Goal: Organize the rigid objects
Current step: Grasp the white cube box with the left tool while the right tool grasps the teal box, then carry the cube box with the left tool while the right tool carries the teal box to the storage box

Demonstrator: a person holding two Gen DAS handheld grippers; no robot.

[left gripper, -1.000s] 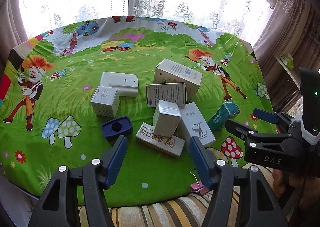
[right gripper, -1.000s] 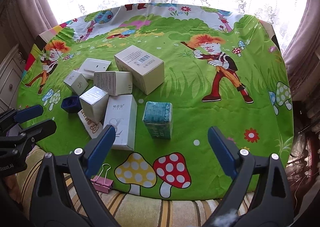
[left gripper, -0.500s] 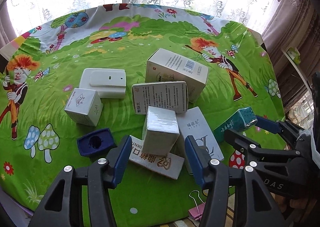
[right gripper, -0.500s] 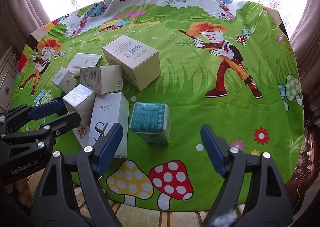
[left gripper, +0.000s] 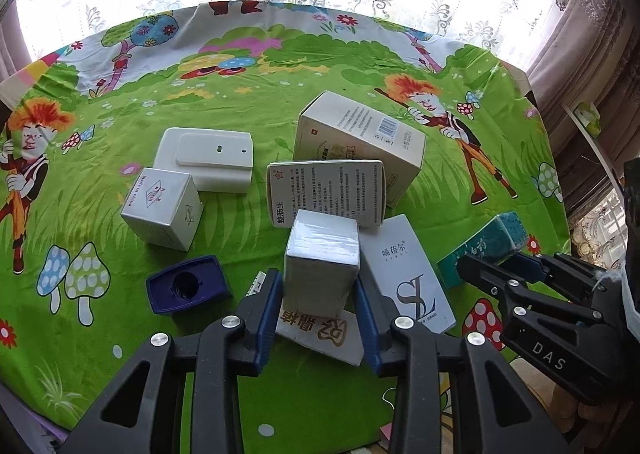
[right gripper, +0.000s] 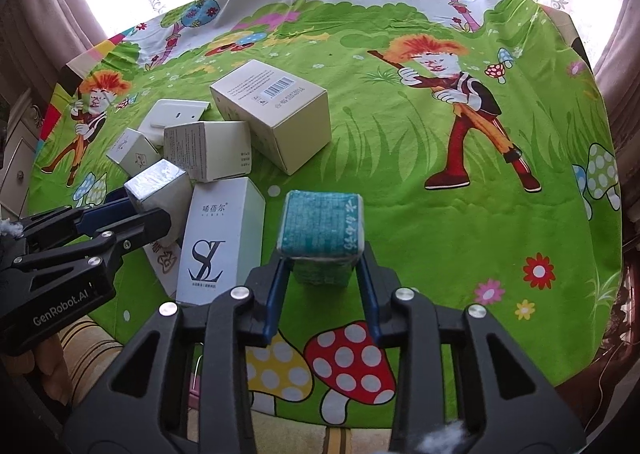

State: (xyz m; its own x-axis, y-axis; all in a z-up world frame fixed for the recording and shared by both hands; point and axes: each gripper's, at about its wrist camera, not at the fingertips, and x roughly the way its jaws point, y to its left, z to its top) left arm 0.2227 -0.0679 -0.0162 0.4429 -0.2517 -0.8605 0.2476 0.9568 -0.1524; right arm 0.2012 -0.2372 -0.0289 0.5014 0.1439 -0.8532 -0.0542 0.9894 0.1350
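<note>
Now both grippers have just been closing, and each has a box between its pads. The left gripper (left gripper: pixel 318 304) pinches the shiny wrapped white box (left gripper: pixel 322 254) across its 2 side faces; that box stands straight ahead of it, tilted, leaning on the flat box with gold characters (left gripper: pixel 324 330) that lies under and just in front of the fingers. The right gripper (right gripper: pixel 322 286) pinches the teal box (right gripper: pixel 320 230), which stands dead ahead between the blue pads with its end face toward the camera and its long axis running away along the fingers.

What the coming move turns on, as I judge it, is how the wrapped box sits against its neighbours. The tall white SL-marked box (left gripper: pixel 412 278) lies touching or almost touching it just to the right of the left gripper, long axis pointing away, and the printed medicine box (left gripper: pixel 326 189) lies directly beyond it, with the large barcode box (left gripper: pixel 360 137) behind that. A straight lift looks safer than a sideways drag, which would shove the cluster.

The teal box is freer: only green cartoon cloth (right gripper: pixel 400 173) around it, with the SL-marked box near on the left.

Each gripper is nearest its own box; the 2 stand close beside each other.
</note>
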